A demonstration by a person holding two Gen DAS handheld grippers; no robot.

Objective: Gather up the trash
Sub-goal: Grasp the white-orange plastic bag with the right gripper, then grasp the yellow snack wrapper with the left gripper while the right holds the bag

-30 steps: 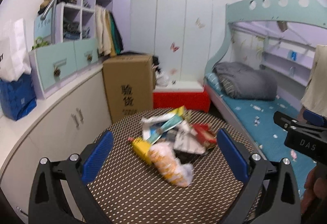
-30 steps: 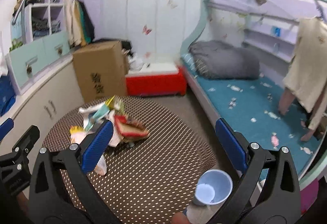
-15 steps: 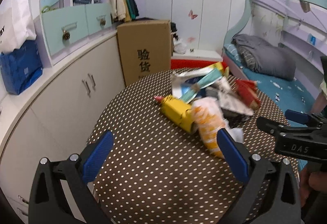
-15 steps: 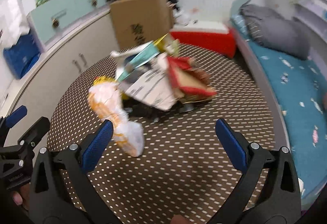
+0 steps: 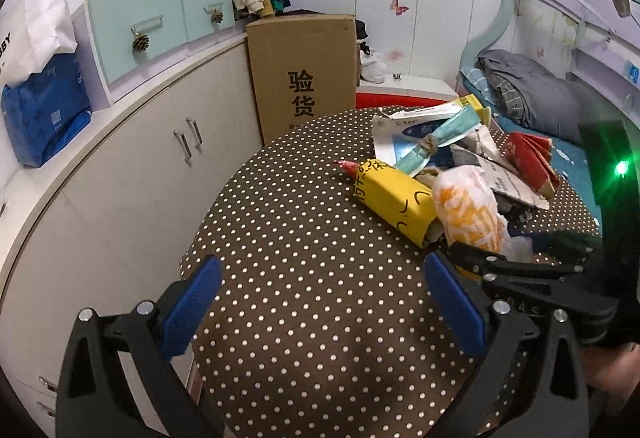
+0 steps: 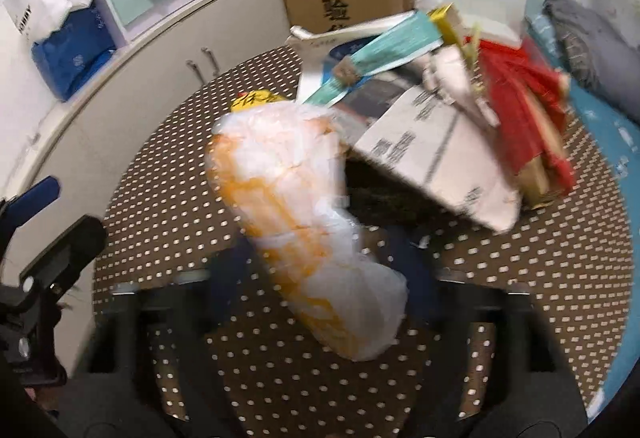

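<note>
While motion blur smears the right gripper, its jaws look closing around the orange-and-white plastic bag; grip uncertain. At 6 o'clock, the left gripper gapes released over the polka-dot table.

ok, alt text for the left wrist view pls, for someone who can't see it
The open left gripper hovers over a brown polka-dot table, empty, short of a trash pile: a yellow carton, an orange-and-white plastic bag, papers and a red packet. The right gripper reaches to the bag from the right.
</note>
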